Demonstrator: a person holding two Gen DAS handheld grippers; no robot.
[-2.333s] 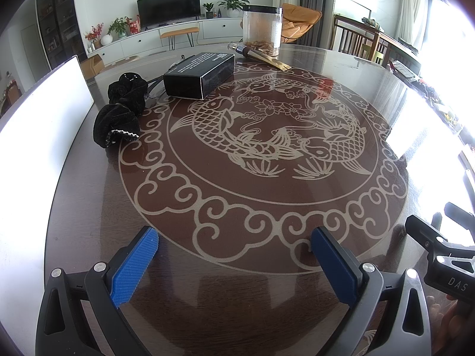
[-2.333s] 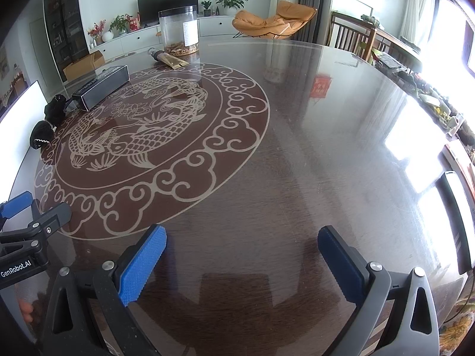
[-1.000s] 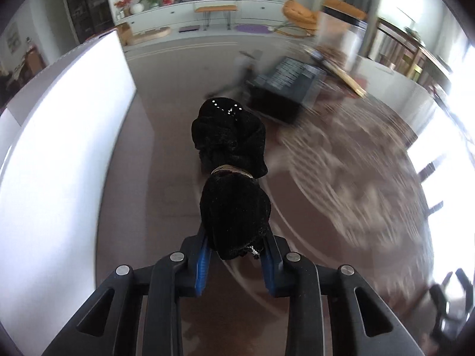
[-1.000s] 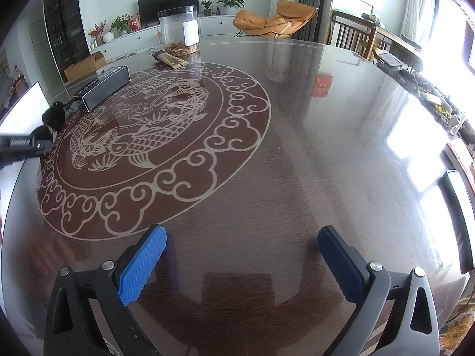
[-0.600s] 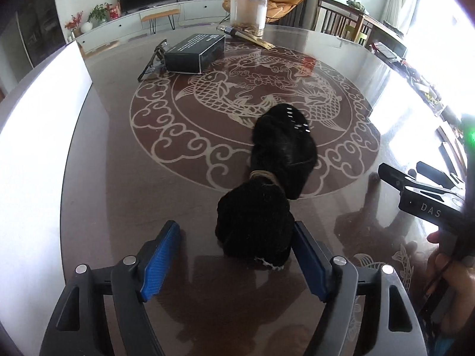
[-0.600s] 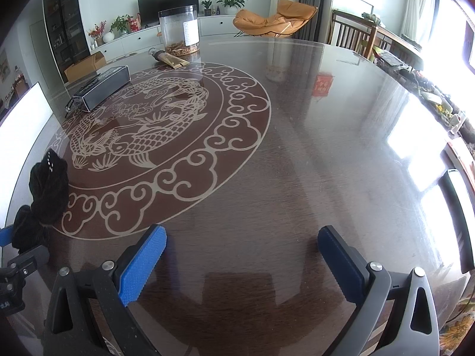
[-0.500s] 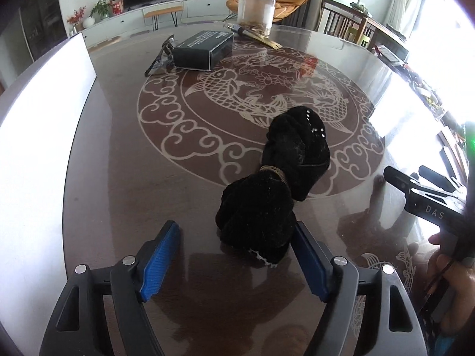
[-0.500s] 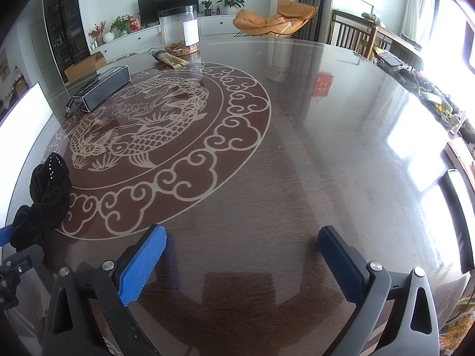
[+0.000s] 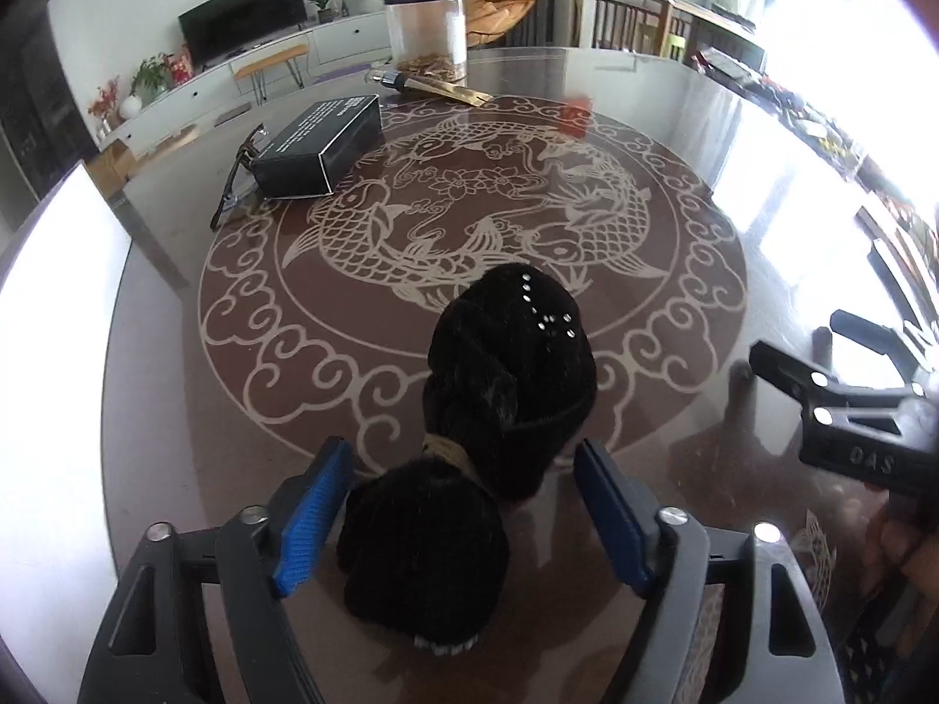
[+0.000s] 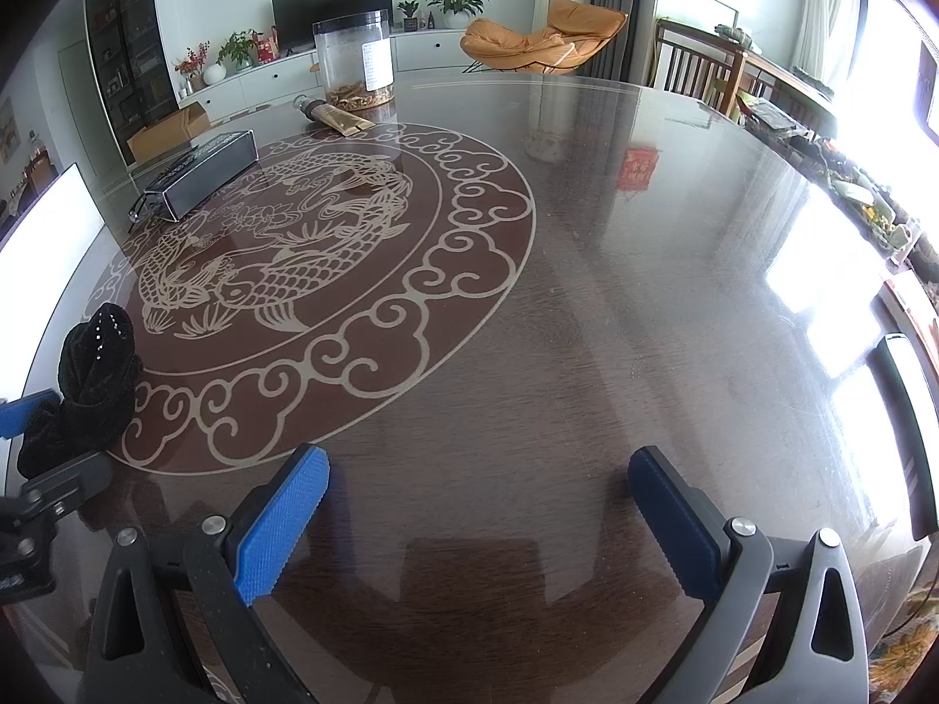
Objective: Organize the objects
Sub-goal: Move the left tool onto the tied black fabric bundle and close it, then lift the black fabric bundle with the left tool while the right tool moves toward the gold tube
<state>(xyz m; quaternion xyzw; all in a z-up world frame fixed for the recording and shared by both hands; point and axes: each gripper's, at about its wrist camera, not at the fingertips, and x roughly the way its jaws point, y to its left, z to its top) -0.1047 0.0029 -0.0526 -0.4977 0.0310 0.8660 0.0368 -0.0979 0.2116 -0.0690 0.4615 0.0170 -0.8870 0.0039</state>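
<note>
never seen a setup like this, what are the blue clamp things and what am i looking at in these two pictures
No robot here: a person holds a hand-held clamp in each hand, and each clamp carries a wide-angle camera looking forward along its two blue-padded fingers.

One picture is from the left gripper; its jaws are closing, with a black velvet scrunchie lying between them on the round patterned table, pads not pressing on it. The other is from the right gripper, open over bare table and holding nothing. Each gripper shows at the edge of the other's view.

Further back lie a black box, dark glasses beside it, a clear jar and a gold tube.
</note>
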